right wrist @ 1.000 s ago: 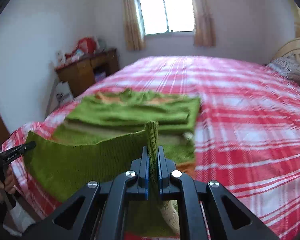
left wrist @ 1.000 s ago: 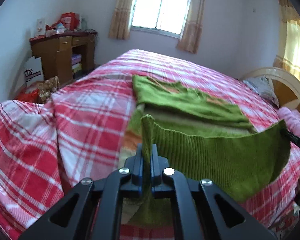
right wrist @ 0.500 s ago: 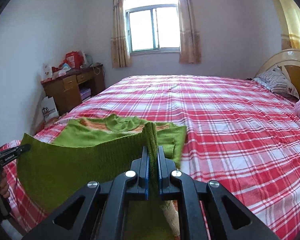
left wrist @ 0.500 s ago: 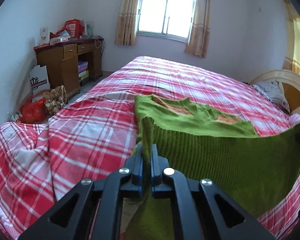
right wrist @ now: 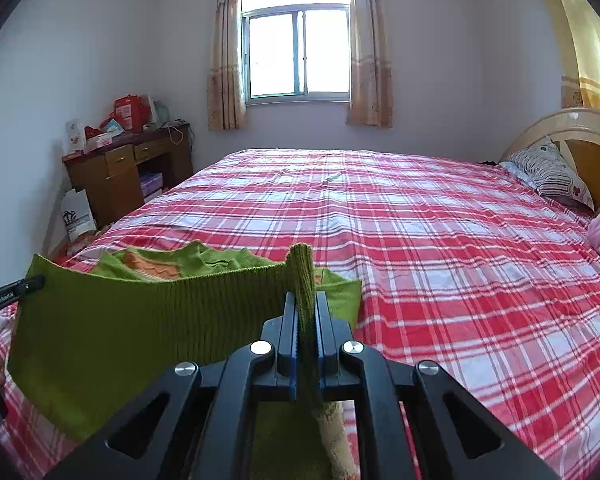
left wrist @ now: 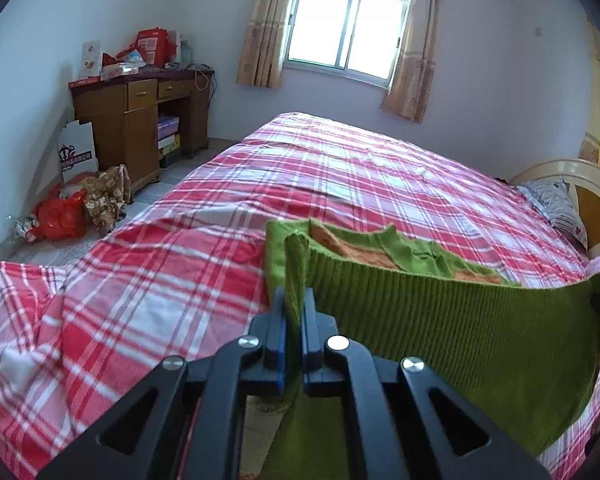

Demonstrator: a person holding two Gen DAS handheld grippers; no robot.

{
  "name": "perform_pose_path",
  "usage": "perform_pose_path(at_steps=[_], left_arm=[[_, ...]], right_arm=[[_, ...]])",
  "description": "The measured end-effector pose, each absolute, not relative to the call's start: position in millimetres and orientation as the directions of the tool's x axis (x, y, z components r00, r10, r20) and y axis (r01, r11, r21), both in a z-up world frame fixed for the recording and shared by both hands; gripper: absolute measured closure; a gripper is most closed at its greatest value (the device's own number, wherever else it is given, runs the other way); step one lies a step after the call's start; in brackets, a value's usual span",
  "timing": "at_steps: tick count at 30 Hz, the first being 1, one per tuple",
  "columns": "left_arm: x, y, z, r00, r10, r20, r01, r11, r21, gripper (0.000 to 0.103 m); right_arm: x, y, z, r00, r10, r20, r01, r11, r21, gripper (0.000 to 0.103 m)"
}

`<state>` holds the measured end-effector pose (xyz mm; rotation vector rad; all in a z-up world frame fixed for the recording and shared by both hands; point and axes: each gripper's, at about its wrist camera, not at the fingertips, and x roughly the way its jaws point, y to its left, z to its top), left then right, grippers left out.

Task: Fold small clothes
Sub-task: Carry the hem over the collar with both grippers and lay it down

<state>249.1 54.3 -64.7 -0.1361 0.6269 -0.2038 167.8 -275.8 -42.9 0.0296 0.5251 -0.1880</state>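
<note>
Left wrist: fingers (left wrist: 294, 308) clamp green sweater (left wrist: 440, 320) hem corner | right fingers (right wrist: 306, 312) clamp opposite corner

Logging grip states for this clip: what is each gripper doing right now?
Left gripper: closed on one corner of the green sweater.
Right gripper: closed on the sweater's other corner, its ribbed edge stretched between the two.
</note>
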Motion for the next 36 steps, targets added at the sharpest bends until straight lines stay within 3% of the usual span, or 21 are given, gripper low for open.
perform_pose_path(at_steps=[22, 30, 32, 36], left_arm=[[372.2, 8.8, -64.6, 0.789, -0.178, -0.589, 0.109, 0.983, -0.151, 0.098], [420.2, -21.3, -110.1, 0.714, -0.077, -0.696, 0.064, 0.997, -0.045, 0.098], [422.2, -19.5, -111.0, 0.701, -0.078, -0.709, 0.063, 0.997, -0.048, 0.097], [430.3, -18.5, -117.7, 0.659, -0.04, -0.751, 0.027, 0.999, -0.029, 0.085]], right_arm=[[308.4, -315.9, -62.8, 0.796, -0.261, -0.546, 0.262, 0.962, -0.078, 0.097], [366.7, -335.4, -119.6, 0.694, -0.315, -0.647, 0.302, 0.944, -0.134, 0.097], [372.1, -336.7, -124.2, 0.671, -0.321, -0.669, 0.306, 0.941, -0.145, 0.097], [386.1, -337.7, -138.4, 0.592, -0.337, -0.732, 0.304, 0.935, -0.184, 0.097]])
